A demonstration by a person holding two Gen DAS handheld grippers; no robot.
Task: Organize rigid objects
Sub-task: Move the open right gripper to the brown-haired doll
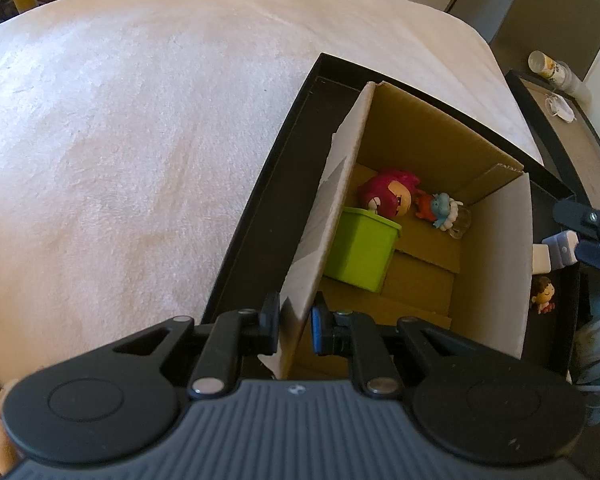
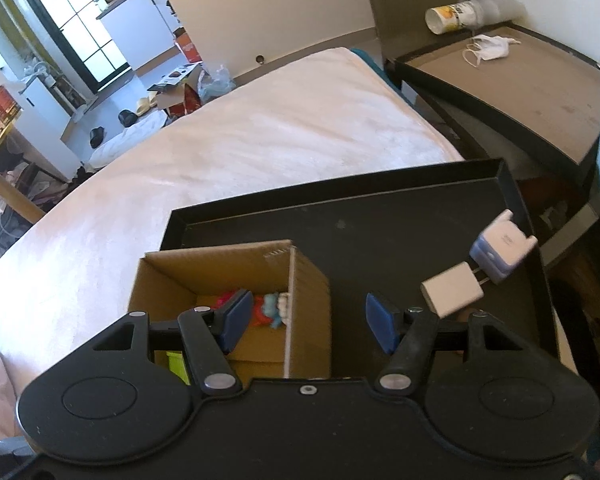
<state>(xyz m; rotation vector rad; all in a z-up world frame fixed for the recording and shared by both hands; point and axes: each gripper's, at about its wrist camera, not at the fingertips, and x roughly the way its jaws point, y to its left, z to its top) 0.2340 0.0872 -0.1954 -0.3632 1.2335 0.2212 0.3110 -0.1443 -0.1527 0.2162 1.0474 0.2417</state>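
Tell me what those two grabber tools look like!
Both tools match. The left tool has a ribbed dark grey body, two round black discs, black linkage arms with silver rivets, and fingers faced with blue pads. The right tool has the same black discs and rivets, and blue pads too. No cables or sleeves show.

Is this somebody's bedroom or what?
Probably a bedroom in a small flat. A big bed with a pale fuzzy blanket fills the middle, a bedside table stands next to it, and a kitchen counter shows farther back.
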